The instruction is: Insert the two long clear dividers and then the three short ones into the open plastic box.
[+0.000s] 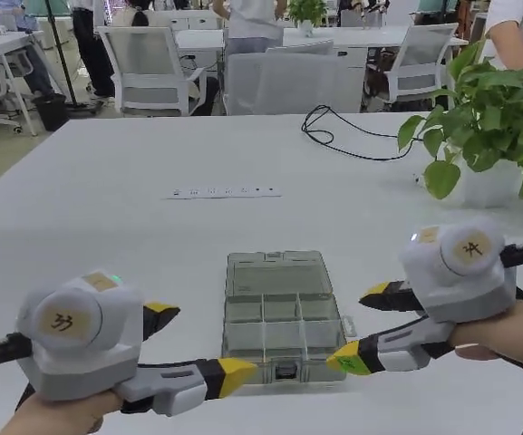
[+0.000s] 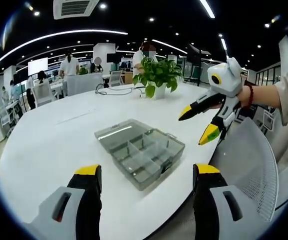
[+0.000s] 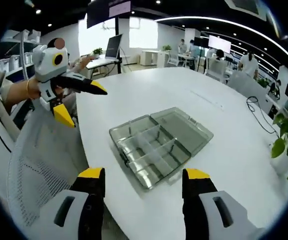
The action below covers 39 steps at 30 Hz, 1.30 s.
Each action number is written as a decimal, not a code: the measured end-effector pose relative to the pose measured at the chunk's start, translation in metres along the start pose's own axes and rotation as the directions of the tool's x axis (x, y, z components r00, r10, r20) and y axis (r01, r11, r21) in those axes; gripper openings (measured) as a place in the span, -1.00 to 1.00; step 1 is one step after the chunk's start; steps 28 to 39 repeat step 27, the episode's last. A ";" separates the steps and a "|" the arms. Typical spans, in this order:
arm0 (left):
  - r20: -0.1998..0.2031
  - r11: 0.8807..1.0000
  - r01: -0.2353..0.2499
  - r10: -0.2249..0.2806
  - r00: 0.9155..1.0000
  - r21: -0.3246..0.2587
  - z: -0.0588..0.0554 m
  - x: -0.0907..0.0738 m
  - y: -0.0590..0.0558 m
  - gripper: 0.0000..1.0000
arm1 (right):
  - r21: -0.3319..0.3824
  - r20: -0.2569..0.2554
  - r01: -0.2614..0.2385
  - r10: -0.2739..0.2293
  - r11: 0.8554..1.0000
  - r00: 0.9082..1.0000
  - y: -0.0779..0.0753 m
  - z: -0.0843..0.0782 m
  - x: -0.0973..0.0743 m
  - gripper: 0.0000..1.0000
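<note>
A: Which step was it?
B: Seemingly the end: clear dividers (image 1: 281,320) already stood in the open grey-clear plastic box (image 1: 275,272) between the left claw (image 1: 199,342) and right claw (image 1: 359,326), both released, empty.
A: Next?
B: Checking seating.

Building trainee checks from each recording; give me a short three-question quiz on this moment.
1. True or false: the left gripper and right gripper are both open and empty.
2. The lid of the plastic box is: A shut, B open and lying flat, C missing.
3. What splits the box into compartments?
Key: 1 true; 2 B; 3 clear dividers, already seated.
</note>
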<state>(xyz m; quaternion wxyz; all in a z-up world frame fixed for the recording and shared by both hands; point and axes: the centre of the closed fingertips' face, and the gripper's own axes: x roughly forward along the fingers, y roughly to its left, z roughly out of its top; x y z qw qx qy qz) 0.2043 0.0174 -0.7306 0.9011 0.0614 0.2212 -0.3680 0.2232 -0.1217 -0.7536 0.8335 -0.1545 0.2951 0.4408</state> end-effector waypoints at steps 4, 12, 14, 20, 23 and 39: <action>-0.011 1.000 -0.002 0.002 1.000 -0.011 -0.004 0.000 0.000 0.51 | 0.050 0.037 0.013 -0.014 0.999 0.999 -0.002 -0.001 -0.004 0.33; -0.032 1.000 -0.020 0.019 0.999 -0.015 -0.009 -0.001 0.004 0.54 | 0.098 0.066 0.023 -0.029 0.995 0.997 -0.002 -0.010 -0.004 0.49; -0.034 0.999 -0.027 0.026 0.999 -0.024 -0.010 -0.001 0.006 0.55 | 0.114 0.076 0.023 -0.032 0.993 0.997 -0.003 -0.011 -0.005 0.53; -0.025 0.997 -0.041 0.039 0.999 -0.058 -0.008 0.001 0.011 0.58 | 0.143 0.117 0.028 -0.045 0.989 0.992 -0.006 -0.007 -0.007 0.65; -0.034 0.997 -0.047 0.045 0.998 -0.054 -0.009 0.003 0.012 0.60 | 0.159 0.132 0.019 -0.040 0.987 0.990 -0.005 -0.006 -0.006 0.73; -0.035 0.998 -0.046 0.044 0.998 -0.051 -0.007 0.004 0.012 0.64 | 0.158 0.121 0.010 -0.029 0.987 0.992 -0.002 -0.009 -0.001 0.87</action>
